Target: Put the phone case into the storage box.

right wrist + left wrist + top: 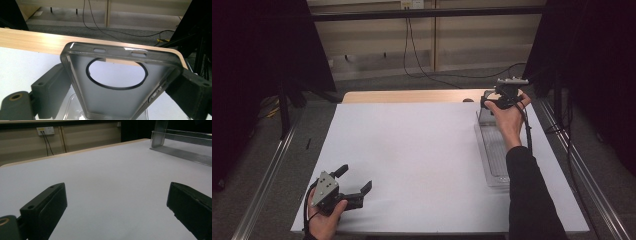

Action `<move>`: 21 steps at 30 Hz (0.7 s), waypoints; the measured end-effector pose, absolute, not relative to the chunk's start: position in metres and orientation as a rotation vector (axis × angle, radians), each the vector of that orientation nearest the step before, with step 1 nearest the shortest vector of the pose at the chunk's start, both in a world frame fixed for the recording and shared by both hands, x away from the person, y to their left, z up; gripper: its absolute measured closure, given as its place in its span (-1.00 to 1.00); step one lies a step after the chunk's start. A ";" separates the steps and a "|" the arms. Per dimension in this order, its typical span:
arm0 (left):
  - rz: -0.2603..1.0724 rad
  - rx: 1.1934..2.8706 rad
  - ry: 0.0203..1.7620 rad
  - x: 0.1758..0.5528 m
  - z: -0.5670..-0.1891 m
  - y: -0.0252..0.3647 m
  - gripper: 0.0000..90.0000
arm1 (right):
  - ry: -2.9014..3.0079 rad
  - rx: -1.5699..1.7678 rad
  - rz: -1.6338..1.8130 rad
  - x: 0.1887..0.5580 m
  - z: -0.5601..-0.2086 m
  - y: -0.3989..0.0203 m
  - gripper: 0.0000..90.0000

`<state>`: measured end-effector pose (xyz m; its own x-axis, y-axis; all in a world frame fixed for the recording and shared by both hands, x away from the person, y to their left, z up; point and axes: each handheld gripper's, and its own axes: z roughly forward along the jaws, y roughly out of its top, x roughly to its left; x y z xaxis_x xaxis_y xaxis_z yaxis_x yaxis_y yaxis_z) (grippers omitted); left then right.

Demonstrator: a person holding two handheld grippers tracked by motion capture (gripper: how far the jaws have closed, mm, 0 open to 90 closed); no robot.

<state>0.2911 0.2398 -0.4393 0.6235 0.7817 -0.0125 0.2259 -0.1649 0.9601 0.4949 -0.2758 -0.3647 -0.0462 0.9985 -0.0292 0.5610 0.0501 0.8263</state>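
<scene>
Right hand-held gripper (117, 85) clamps the phone case (120, 82) between its jaws.

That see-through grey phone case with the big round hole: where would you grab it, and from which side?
By its two long side rims, coming in from the open bottom end. The translucent grey phone case stands tilted between the right tool jaws, one at each long edge; those raised rims look stiffer than the thin back with the round camera hole.

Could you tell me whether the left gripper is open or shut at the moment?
Open. The left gripper has its two black jaws spread wide apart above the white table, with nothing between them.
</scene>
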 end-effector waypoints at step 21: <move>0.615 1.708 0.826 0.291 -0.439 0.241 -0.94 | 1.678 1.585 0.959 0.495 -0.363 -0.278 -0.93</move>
<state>0.2914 0.2412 -0.4386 0.6238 0.7816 -0.0044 0.2192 -0.1696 0.9608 0.4946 -0.2782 -0.3630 -0.0764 0.9964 0.0356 0.5365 0.0110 0.8438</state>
